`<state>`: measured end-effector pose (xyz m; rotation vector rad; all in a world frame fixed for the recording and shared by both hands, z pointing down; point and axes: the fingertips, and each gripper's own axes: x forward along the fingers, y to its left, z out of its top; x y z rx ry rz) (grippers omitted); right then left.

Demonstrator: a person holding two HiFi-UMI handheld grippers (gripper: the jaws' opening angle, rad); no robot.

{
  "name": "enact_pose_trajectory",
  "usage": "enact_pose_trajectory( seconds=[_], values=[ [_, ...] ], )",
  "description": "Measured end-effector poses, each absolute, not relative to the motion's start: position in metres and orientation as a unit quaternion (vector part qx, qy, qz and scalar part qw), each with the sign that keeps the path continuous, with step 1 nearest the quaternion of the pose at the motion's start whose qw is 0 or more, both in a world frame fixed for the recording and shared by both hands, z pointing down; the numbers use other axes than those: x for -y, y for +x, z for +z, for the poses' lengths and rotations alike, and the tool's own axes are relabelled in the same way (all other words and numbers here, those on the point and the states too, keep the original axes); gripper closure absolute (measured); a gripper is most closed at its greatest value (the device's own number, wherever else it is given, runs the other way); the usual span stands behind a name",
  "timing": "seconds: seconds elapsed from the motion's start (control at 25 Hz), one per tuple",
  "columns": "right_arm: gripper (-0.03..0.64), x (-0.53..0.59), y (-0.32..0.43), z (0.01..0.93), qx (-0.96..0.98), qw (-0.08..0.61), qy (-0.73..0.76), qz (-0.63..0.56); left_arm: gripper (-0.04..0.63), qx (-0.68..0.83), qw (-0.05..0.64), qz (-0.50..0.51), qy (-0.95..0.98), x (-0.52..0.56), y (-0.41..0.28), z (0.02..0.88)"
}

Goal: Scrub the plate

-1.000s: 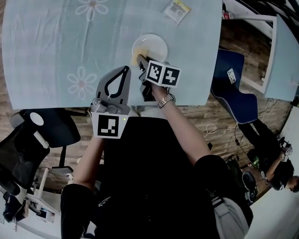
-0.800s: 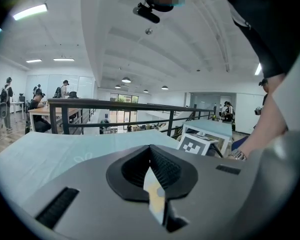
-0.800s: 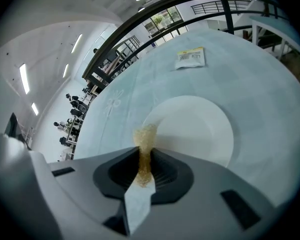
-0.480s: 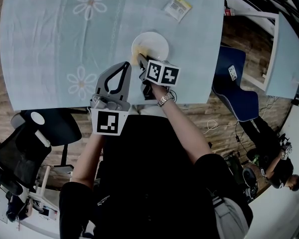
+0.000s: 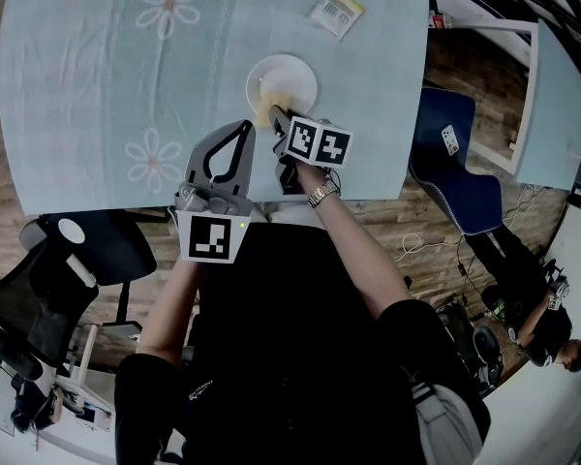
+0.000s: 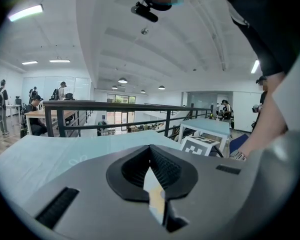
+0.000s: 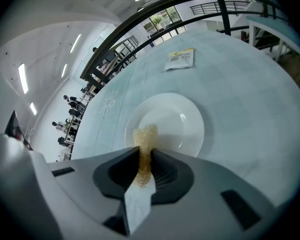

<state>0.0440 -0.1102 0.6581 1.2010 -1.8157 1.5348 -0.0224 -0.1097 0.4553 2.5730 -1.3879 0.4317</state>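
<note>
Pale blue table (image 5: 77,85), open-plan office: the plate (image 7: 175,121) lies just ahead of my right gripper (image 7: 143,159).
Its jaws pinch a yellow sponge (image 7: 146,136), whose tip pokes out over the plate's near rim. My left gripper (image 6: 151,151), jaws pressed together on nothing, hangs alongside, off the plate. A packet (image 7: 180,59) lies well beyond.

One plate (image 5: 292,76), one scrub pad (image 7: 146,138), one packet (image 5: 335,12).
</note>
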Motion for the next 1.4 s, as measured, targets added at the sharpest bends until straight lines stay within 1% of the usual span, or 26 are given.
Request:
enact_pose_trajectory(
  seconds=[0.52, 0.84, 1.4],
  values=[
    [0.554, 0.114, 0.086, 0.659, 0.66, 0.247, 0.459, 0.541, 0.583, 0.467, 0.082, 0.147, 0.868, 0.104, 0.0, 0.449],
    [0.554, 0.112, 0.116, 0.656, 0.655, 0.234, 0.472, 0.541, 0.583, 0.458, 0.076, 0.15, 0.873, 0.097, 0.024, 0.447],
    [0.554, 0.115, 0.139, 0.65, 0.657, 0.226, 0.481, 0.534, 0.583, 0.445, 0.073, 0.151, 0.88, 0.09, 0.048, 0.447]
  ],
)
